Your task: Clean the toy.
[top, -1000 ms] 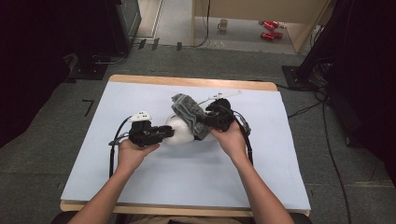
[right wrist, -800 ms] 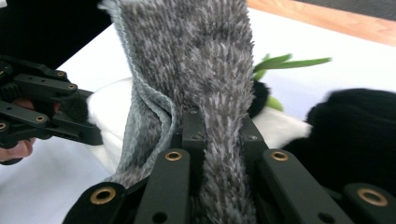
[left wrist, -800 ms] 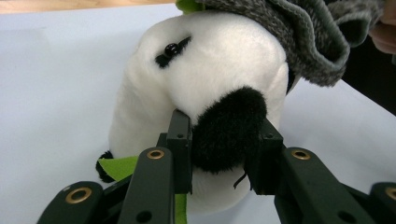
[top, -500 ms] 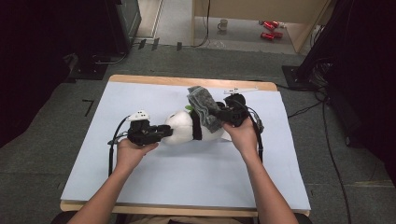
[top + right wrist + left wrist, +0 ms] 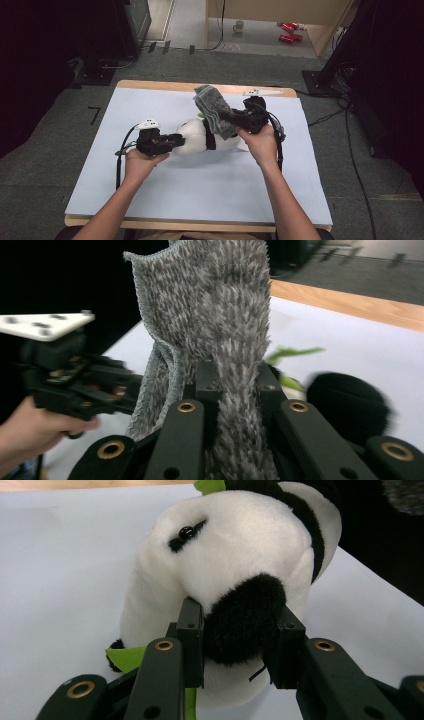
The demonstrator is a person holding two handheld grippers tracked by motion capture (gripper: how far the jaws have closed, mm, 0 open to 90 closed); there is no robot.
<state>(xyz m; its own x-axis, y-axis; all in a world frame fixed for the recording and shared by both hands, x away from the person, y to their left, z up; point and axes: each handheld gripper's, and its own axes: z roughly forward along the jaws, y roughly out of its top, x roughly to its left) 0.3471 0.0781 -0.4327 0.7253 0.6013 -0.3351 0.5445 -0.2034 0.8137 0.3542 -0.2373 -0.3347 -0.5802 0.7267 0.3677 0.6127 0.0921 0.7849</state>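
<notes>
We clamp our left gripper (image 5: 235, 645) on the plush panda's (image 5: 235, 565) black limb, seemingly; our right gripper (image 5: 235, 390) pinches the grey cloth (image 5: 215, 305).

Two bare forearms with no sleeves, each hand around a black handheld tool. The left gripper (image 5: 172, 141) and right gripper (image 5: 234, 119) are matte black, each topped by a pale grey three-cornered plate with small dark dots. Black cables trail from both. Up close, the jaws are flat black bars on linked arms with brass-coloured ringed pivots and small dark screw holes.
</notes>
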